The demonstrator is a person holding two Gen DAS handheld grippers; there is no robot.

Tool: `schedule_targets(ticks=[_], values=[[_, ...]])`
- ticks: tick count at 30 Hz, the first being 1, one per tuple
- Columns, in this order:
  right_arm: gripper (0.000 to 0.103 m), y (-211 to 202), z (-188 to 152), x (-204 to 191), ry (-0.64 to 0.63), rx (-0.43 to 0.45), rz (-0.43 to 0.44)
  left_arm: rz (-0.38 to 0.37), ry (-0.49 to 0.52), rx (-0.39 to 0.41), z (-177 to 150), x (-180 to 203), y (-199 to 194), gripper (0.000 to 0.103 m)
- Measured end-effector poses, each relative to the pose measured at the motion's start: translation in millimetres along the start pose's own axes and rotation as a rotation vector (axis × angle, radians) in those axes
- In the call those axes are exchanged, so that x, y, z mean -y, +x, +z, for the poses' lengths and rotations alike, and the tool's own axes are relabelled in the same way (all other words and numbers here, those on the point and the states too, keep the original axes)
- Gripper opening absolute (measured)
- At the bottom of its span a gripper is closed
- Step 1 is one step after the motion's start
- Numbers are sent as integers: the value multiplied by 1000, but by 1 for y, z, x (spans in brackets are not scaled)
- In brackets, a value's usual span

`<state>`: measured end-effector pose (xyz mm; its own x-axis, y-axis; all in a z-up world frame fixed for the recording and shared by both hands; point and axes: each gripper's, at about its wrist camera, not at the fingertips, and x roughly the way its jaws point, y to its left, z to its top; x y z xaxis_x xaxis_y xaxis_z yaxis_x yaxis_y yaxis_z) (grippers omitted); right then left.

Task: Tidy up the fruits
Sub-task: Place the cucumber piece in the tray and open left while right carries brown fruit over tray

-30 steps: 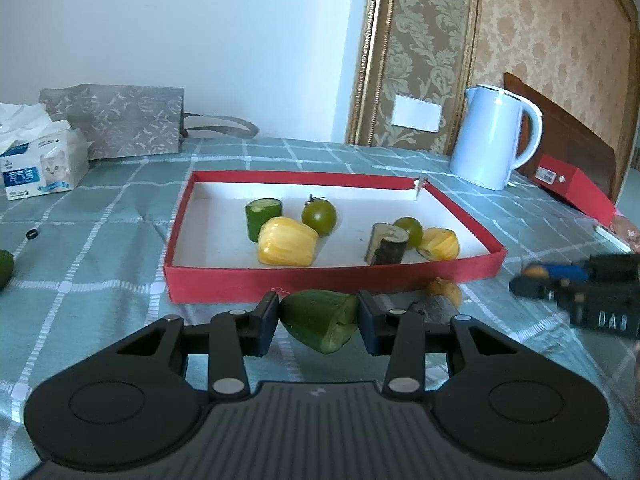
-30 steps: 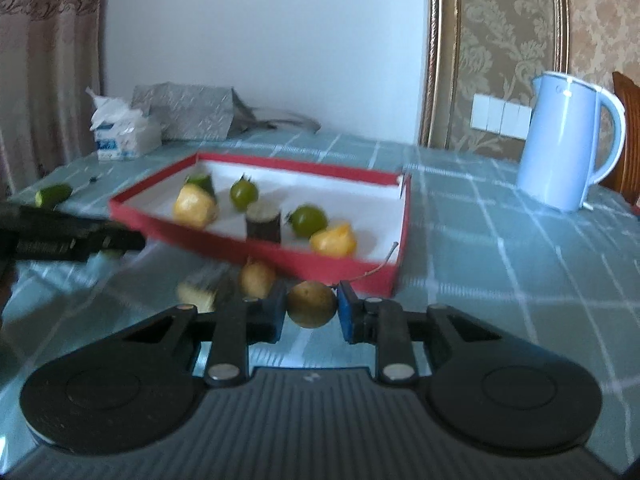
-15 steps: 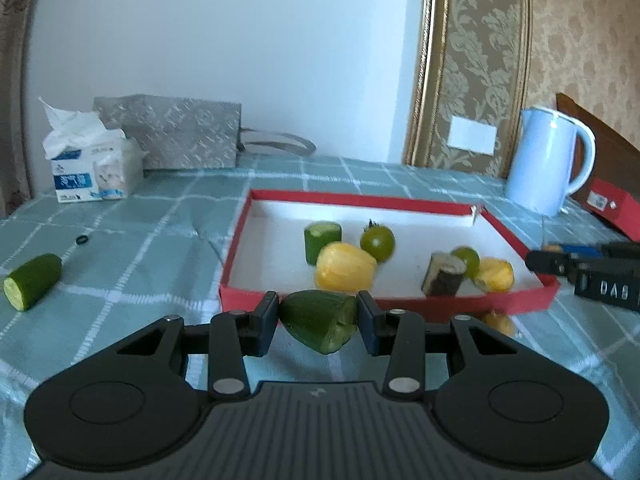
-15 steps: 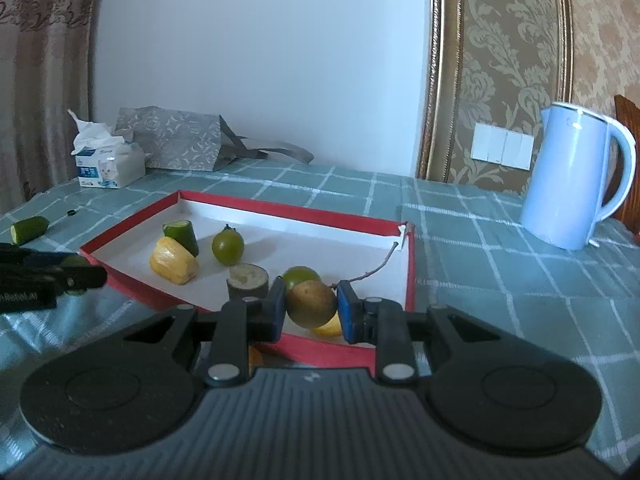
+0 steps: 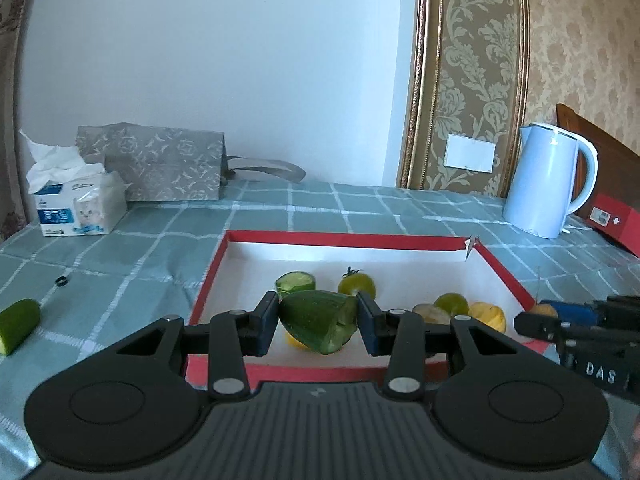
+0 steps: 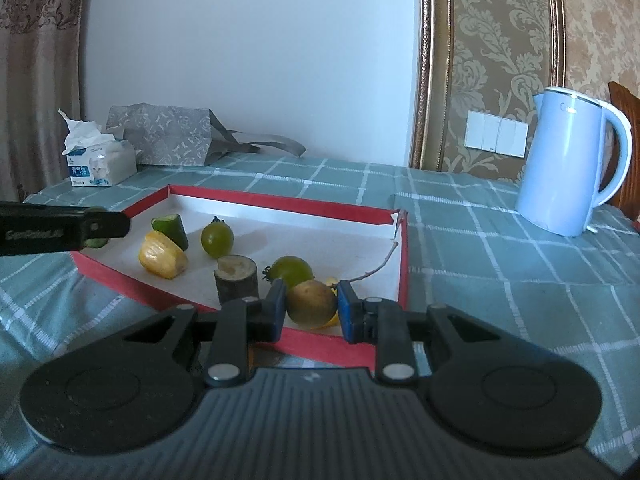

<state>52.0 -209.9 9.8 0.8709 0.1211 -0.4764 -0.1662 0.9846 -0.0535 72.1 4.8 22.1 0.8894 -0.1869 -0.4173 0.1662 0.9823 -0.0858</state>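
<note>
Fruits are held over the tray's (image 5: pixel 208 280) near edge: a cucumber piece (image 5: pixel 318 326) gripped in the left claw (image 5: pixel 318 326), a brown fruit (image 6: pixel 312 304) clamped in the right claw (image 6: pixel 312 306).

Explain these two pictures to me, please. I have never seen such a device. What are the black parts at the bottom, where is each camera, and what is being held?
No robot is here: a person holds a two-finger hand tool in each hand, and a wide-angle camera on each tool looks forward along its fingers. The black shapes at the bottom are the tool's own body.

One picture is from the left gripper, which is shut on a cut green piece. The other is from the right gripper, shut on a round brownish fruit.

Both are held above the near edge of a red tray on a checked tablecloth. In the tray lie green tomatoes, yellow pieces and cut chunks. Also there: a blue kettle, a tissue box, a grey bag and a cucumber piece outside the tray.
</note>
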Motion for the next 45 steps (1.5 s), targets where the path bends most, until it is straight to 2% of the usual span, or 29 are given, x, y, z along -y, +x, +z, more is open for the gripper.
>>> schedule_targets(ticks=[4,21,22,26,28,37,42,45], values=[[26,1,1,2,7,0,-4,-9,1,-18,5,6,14,41],[26,12,-2,4,12,-30,-24,53,18,-56,19,13,70,42],[26,12,-2,5,14,-31,-25,65,24,-48,20,14,71,44],[26,14,-3,6,20,-39,-26,110,28,5,27,11,73,72],[26,15,-3,6,20,-42,-26,128,10,12,30,5,75,73],[26,17,-3,9,26,-49,-38,143,-83,46,29,-22,47,73],[26,17,-3,11,33,-46,-48,154,-113,4,9,-30,24,73],[26,17,-3,11,34,-43,-50,130,-139,-15,0,-35,11,73]])
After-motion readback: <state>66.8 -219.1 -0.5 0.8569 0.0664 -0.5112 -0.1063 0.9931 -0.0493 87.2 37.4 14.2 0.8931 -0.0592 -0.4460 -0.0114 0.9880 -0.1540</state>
